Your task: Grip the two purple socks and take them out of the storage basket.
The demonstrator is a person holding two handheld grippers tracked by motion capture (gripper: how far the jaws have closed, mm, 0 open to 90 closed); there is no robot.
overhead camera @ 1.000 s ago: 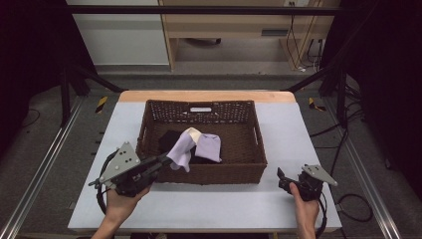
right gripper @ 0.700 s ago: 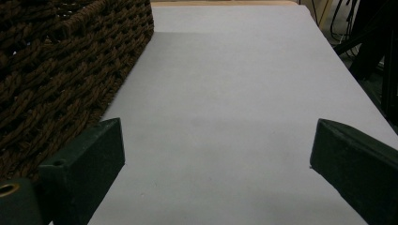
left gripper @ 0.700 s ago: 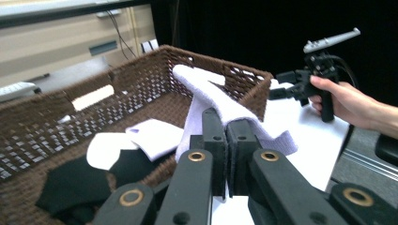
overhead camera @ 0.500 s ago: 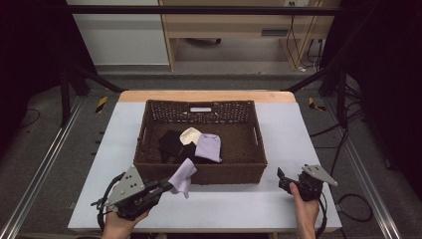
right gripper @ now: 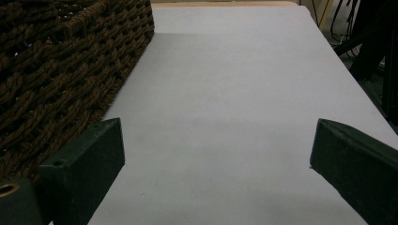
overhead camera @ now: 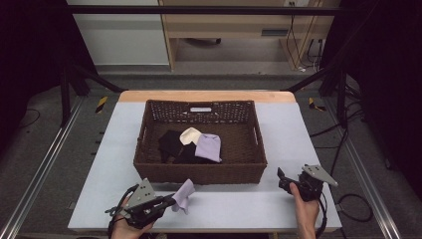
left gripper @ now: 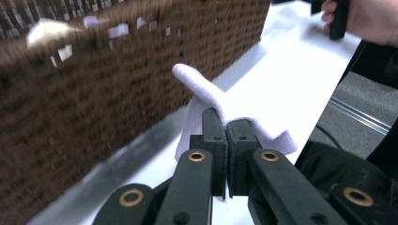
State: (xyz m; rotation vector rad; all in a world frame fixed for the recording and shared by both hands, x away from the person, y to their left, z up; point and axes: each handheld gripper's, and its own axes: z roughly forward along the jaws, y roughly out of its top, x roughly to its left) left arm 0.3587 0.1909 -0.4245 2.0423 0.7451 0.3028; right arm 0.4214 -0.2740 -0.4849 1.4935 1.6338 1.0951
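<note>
Lavender cloth (overhead camera: 183,195) is pinched in the left gripper (overhead camera: 168,201), jaws closed tight on a fold of it; in the left gripper view the cloth (left gripper: 220,110) bulges up over the jaw tips and drapes down toward the table. It sits near the table's (overhead camera: 234,209) front edge, left of centre, just in front of the wicker basket's (overhead camera: 144,132) front wall, apart from it. Whether its lower end touches the tabletop can't be told.

Right gripper (overhead camera: 281,179) is held near the front right corner of the table, off the basket's front right corner, jaws spread wide w/ nothing between them; the right gripper view has bare tabletop (right gripper: 234,108) btwn the two jaws and the basket wall (right gripper: 61,65) at left.

Basket sits mid-table, toward the back edge. Inside it: a black cloth (overhead camera: 171,144) at left, a cream cloth (overhead camera: 190,135) behind, a 2nd lavender cloth (overhead camera: 209,147) at centre, all touching or overlapping.

The person's right hand (overhead camera: 303,209) comes in from the bottom edge.
</note>
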